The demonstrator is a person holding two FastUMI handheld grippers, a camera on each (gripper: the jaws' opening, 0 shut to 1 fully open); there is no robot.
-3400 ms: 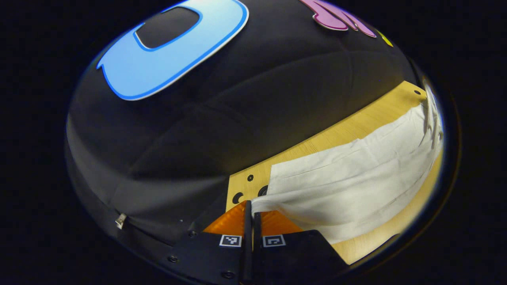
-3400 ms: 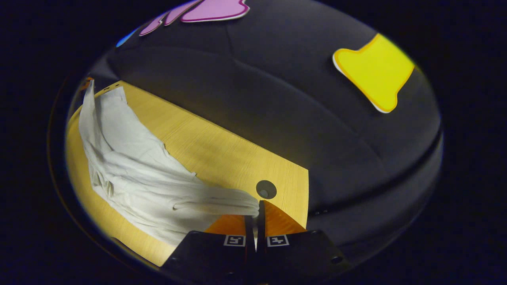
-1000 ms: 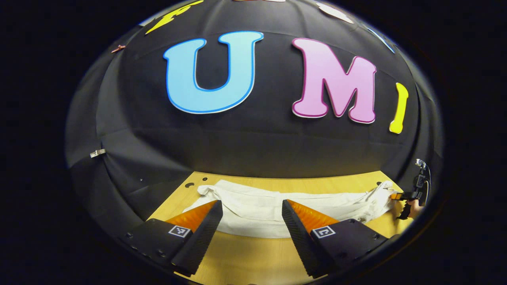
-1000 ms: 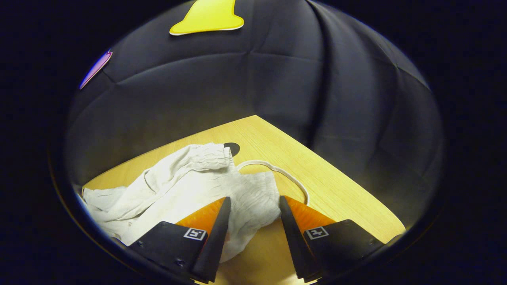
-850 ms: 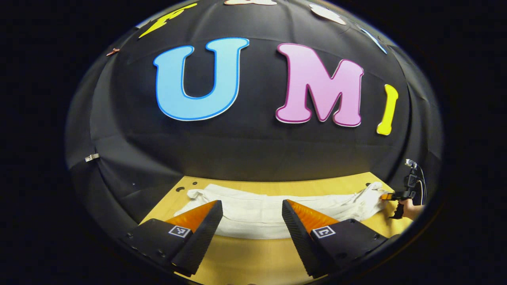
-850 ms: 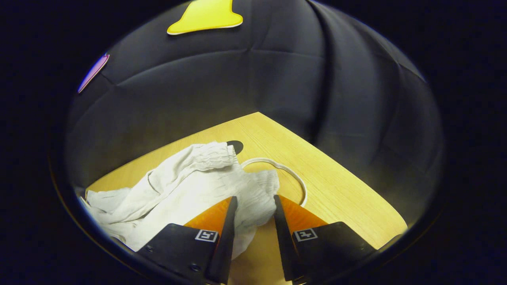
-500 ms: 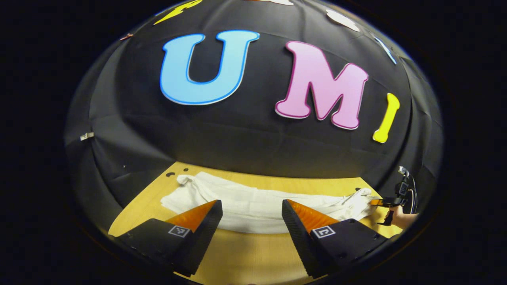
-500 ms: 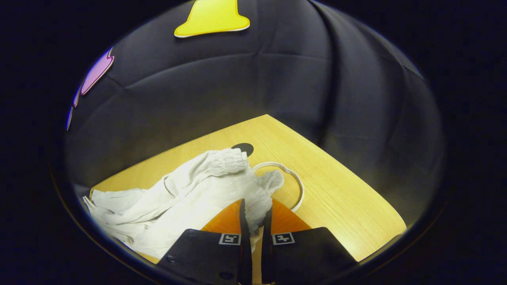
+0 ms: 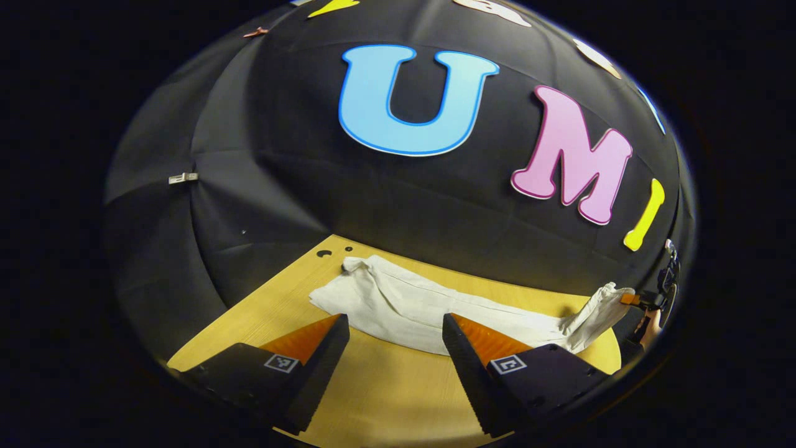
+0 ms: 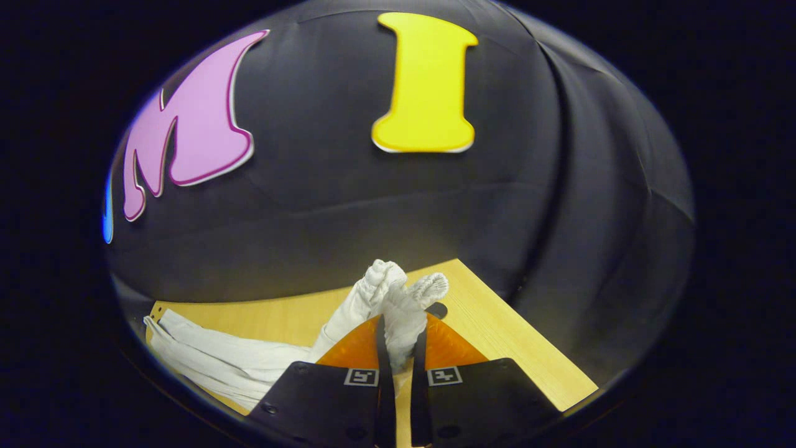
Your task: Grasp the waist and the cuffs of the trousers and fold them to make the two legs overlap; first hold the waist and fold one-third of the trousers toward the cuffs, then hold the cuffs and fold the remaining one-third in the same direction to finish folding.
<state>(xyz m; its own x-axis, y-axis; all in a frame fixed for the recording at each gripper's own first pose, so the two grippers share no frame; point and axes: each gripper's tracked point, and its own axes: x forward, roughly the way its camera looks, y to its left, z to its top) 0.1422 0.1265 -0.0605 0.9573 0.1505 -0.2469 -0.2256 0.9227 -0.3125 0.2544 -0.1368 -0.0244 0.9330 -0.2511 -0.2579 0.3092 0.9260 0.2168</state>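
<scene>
The right hand-held gripper clamps the gathered waist of the white cotton trousers, lifting it off the wooden tabletop to start the fold; the left hand-held gripper waits, jaws apart.

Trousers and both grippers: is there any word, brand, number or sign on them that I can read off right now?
Trousers: no word, brand or number to be seen on the cloth.
Left gripper: two square black-and-white marker tags, coded patterns, no letters or digits.
Right gripper: two tags of the same kind, likewise nothing to read.
</scene>
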